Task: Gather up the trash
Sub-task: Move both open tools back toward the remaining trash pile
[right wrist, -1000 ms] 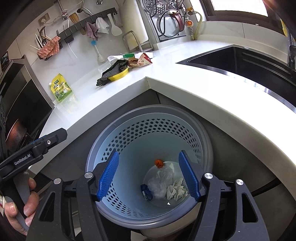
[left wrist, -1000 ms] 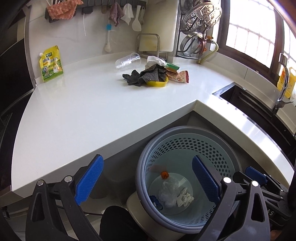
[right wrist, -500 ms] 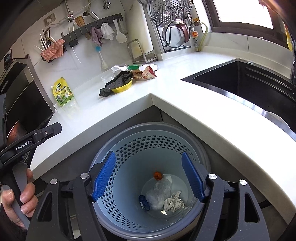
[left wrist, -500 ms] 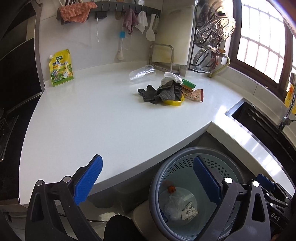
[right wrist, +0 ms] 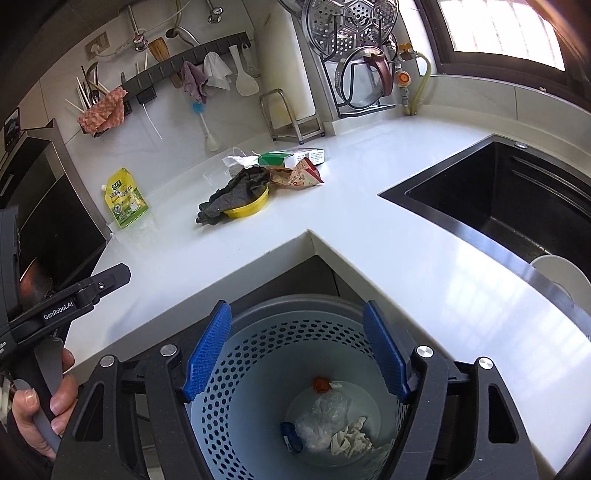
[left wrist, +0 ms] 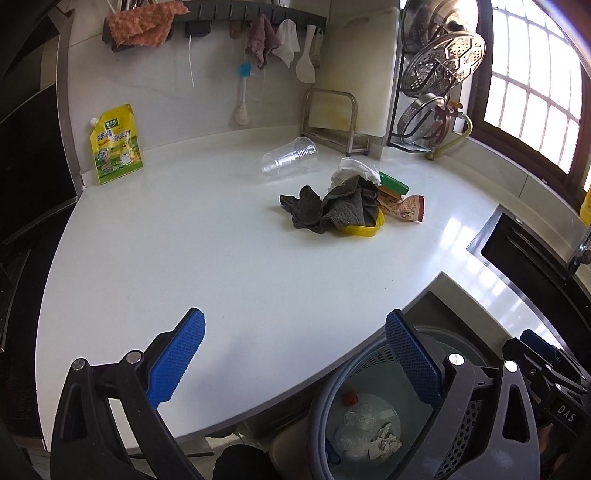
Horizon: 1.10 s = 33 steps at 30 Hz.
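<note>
A perforated blue-grey bin (right wrist: 295, 332) stands on the floor below the countertop corner. Crumpled plastic (right wrist: 325, 410), paper (right wrist: 351, 437) and an orange scrap (right wrist: 320, 384) lie at its bottom. My right gripper (right wrist: 297, 350) hangs open above the bin's mouth, with nothing between its pads. My left gripper (left wrist: 295, 358) is open and empty over the counter's front edge, with the bin (left wrist: 373, 360) at its lower right. Further back on the counter is a pile: dark cloth (left wrist: 332, 206), yellow lid (left wrist: 364, 229), snack wrapper (left wrist: 404, 208), green box (left wrist: 393, 182) and a clear cup (left wrist: 290, 158) on its side.
A yellow pouch (left wrist: 116, 147) leans on the back wall. A black sink (right wrist: 498, 206) opens on the right with a white plate (right wrist: 561, 277) in it. A rack with steamer trays (left wrist: 443, 66) and a wall rail of cloths (left wrist: 147, 22) line the back.
Both views have risen and moved toward the counter, so the bin sits lower in frame and the pile looks nearer. The right gripper's jaws stand slightly wider than at first.
</note>
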Each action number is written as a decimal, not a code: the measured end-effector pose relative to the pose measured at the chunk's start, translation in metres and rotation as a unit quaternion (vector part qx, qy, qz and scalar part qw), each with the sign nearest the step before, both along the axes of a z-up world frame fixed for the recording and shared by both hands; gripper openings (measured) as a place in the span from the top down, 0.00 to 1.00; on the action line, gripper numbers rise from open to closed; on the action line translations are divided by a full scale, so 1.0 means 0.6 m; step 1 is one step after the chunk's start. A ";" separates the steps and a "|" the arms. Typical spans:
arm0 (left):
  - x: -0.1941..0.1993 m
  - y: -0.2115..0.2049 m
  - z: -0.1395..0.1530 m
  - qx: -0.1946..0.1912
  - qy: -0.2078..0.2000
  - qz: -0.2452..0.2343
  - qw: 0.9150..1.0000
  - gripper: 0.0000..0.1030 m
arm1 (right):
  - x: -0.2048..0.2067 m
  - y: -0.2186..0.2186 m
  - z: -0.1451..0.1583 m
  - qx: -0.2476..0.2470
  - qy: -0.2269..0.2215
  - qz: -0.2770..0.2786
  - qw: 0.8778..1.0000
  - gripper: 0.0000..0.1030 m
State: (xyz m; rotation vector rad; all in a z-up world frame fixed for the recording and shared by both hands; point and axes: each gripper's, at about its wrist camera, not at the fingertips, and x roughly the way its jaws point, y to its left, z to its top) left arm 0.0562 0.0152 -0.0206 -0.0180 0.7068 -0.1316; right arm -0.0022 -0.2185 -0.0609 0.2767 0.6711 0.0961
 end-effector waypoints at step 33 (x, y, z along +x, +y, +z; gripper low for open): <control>0.206 -0.033 -0.009 -0.007 0.015 -0.004 1.000 0.07 | 0.244 -0.026 0.023 -0.006 0.009 0.039 0.999 0.31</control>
